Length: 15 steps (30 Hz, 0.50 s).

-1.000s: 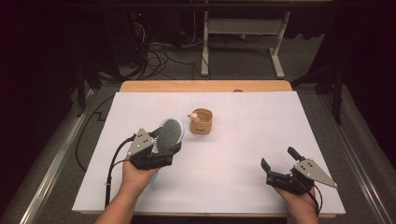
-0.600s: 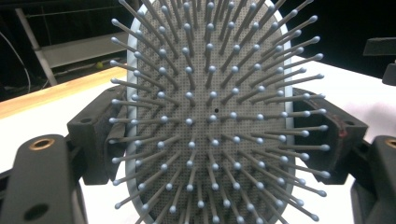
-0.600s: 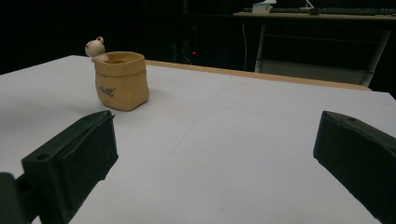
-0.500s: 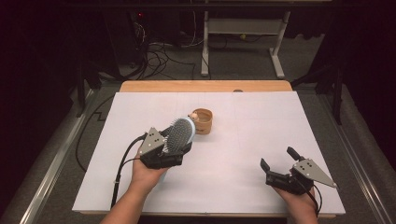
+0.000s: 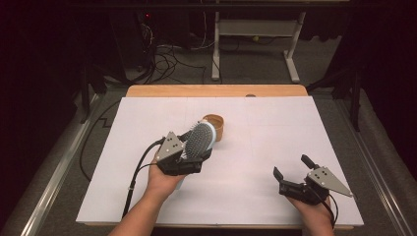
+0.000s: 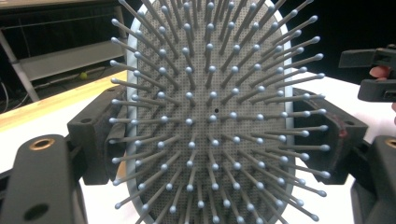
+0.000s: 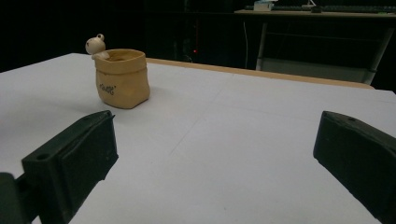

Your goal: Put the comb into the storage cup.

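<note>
An oval hairbrush (image 5: 199,140) with a pale blue rim and grey ball-tipped bristles is held above the white table (image 5: 295,128), left of centre. My left gripper (image 5: 195,150) is shut on it, one jaw on each edge of the head. In the left gripper view the brush's bristle face (image 6: 210,116) points at the camera. A small tan sack-shaped pot (image 5: 220,124) stands just behind the brush tip, which covers part of it from above. In the right gripper view the pot (image 7: 121,79) has a tiny cream figure on its rim. My right gripper (image 5: 292,166) rests open at the front right, with nothing between its jaws (image 7: 215,149).
The table's wooden far edge (image 5: 216,91) shows beyond the white sheet. Behind it are cables (image 5: 167,54) on the floor and a white desk frame (image 5: 255,34). Metal rails run along both sides of the table.
My left gripper has carried the hairbrush right and away from the person, toward the pot, whose near side the brush tip now covers. The right gripper has stayed put.
</note>
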### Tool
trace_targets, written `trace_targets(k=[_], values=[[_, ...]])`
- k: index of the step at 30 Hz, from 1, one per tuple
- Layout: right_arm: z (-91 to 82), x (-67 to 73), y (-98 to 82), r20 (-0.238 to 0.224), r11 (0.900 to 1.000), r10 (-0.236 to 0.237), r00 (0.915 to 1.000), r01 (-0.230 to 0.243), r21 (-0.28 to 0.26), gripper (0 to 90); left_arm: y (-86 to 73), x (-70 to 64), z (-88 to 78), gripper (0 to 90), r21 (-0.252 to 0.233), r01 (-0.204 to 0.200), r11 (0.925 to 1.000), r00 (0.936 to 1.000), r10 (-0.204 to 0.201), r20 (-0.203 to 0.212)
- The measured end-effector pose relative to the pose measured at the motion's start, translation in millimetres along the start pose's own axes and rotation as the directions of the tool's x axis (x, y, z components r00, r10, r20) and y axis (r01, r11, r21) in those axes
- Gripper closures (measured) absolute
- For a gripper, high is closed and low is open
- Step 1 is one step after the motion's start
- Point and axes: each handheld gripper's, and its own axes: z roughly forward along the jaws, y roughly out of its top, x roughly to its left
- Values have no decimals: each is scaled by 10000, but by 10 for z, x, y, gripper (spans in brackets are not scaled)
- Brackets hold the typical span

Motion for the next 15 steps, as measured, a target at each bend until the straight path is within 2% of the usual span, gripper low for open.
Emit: trace_targets(k=[7, 15], values=[[25, 10, -13, -13, 10000, 10, 10000, -10, 85, 4, -22, -61, 31, 208, -11, -15, 10000, 9996, 15, 296], [41, 59, -6, -183, 9998, -23, 9998, 27, 201, 4, -48, -72, -24, 208, 16, -130, 9999, 9994, 129, 328]])
